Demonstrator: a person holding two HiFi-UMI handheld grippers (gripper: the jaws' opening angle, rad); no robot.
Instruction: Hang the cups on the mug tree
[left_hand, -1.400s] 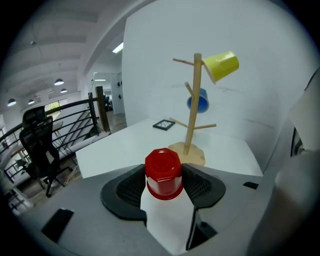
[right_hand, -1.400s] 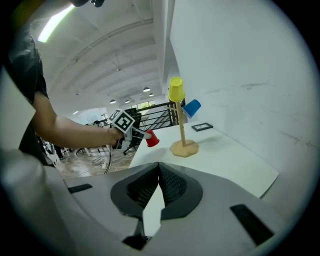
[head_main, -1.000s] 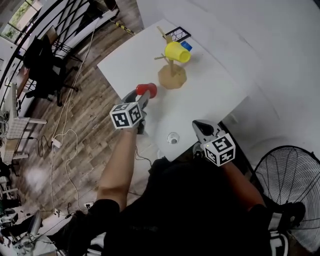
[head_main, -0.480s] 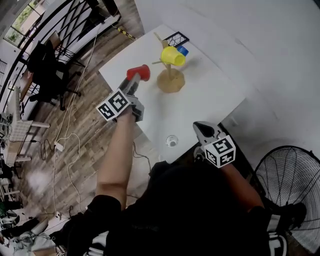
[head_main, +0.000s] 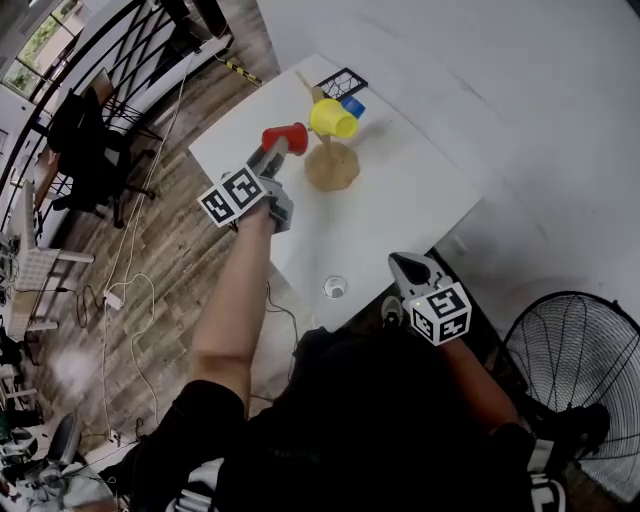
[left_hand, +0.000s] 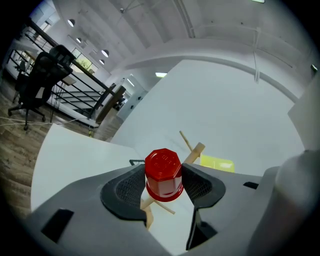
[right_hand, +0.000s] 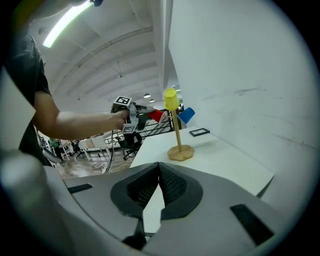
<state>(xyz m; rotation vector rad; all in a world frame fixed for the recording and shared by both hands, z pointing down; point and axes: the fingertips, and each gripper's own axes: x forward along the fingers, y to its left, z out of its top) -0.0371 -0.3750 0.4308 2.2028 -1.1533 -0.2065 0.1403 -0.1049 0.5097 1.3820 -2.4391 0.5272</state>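
Note:
My left gripper (head_main: 277, 148) is shut on a red cup (head_main: 286, 138) and holds it in the air just left of the wooden mug tree (head_main: 331, 165). In the left gripper view the red cup (left_hand: 163, 174) sits squeezed between both pads, its base facing the camera, with the tree's pegs (left_hand: 192, 151) right behind it. A yellow cup (head_main: 333, 118) and a blue cup (head_main: 352, 106) hang on the tree. My right gripper (head_main: 403, 267) is shut and empty at the table's near edge; the right gripper view shows the tree (right_hand: 176, 131) with the cups far ahead.
A small black frame (head_main: 341, 82) lies on the white table (head_main: 400, 200) behind the tree. A round white cap (head_main: 334, 288) rests near the front edge. A fan (head_main: 580, 360) stands at the right, office chairs (head_main: 85, 140) at the left on the wooden floor.
My left gripper has risen and moved toward the mug tree with the red cup, which is now level with the pegs. The right gripper has shifted slightly.

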